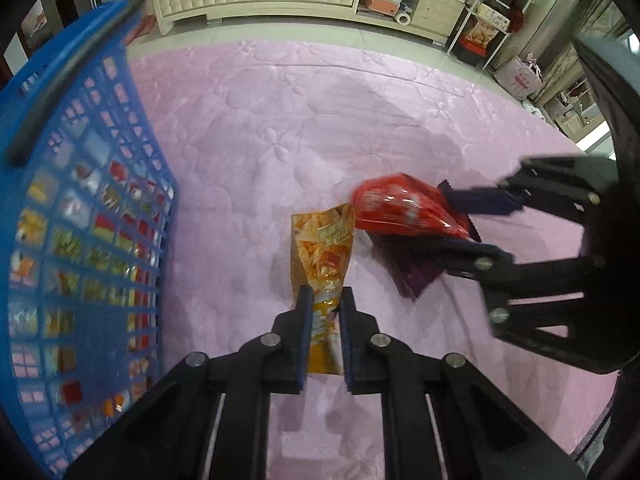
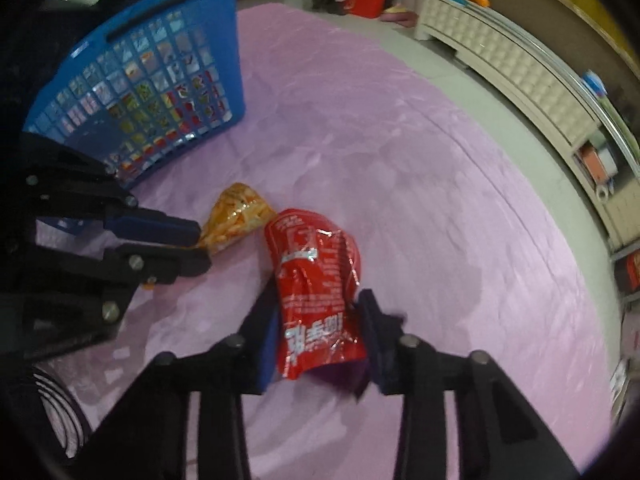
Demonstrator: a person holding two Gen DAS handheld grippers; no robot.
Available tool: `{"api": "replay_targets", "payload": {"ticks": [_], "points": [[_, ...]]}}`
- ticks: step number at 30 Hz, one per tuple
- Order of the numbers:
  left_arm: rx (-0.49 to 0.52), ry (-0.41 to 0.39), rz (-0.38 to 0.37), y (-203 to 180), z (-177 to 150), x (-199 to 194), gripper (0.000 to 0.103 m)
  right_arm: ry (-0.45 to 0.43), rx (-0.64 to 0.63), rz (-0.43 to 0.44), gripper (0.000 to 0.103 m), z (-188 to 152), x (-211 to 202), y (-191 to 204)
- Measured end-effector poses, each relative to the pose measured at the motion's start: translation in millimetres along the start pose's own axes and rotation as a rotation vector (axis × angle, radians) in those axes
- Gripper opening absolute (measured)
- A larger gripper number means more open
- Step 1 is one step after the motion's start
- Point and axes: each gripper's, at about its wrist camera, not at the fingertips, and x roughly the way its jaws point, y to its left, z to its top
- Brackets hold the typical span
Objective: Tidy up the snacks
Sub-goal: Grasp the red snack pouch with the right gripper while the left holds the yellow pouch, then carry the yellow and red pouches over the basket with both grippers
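The blue basket point(image 1: 80, 216) already holds many snacks. 3 remain on the pink blanket point(image 1: 280, 120): left tool point(image 1: 325, 300) clamps the orange chip bag point(image 1: 326, 248), right tool point(image 2: 320, 320) clamps the red bag point(image 2: 316, 280) over a purple packet point(image 1: 412, 272).

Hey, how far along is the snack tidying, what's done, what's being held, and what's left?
Done: the blue basket already shows many packets through its mesh. In hand: the left gripper is shut on the orange snack bag; the right gripper has the red snack bag between its jaws. Left: both bags, plus a purple packet under the red one, are outside the basket.
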Motion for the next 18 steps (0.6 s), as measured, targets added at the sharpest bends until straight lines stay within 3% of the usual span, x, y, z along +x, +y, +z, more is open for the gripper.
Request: {"api": "replay_targets", "payload": {"ticks": [7,18], "points": [[0.045,-0.044,-0.021,-11,-20,-36,0.003,-0.046,0.152,-0.063,0.036,-38,-42,12],[0.12,-0.184,-0.083,-30,-54,-132,0.003,-0.161,0.269,-0.138,0.036,-51,-140,71]]}}
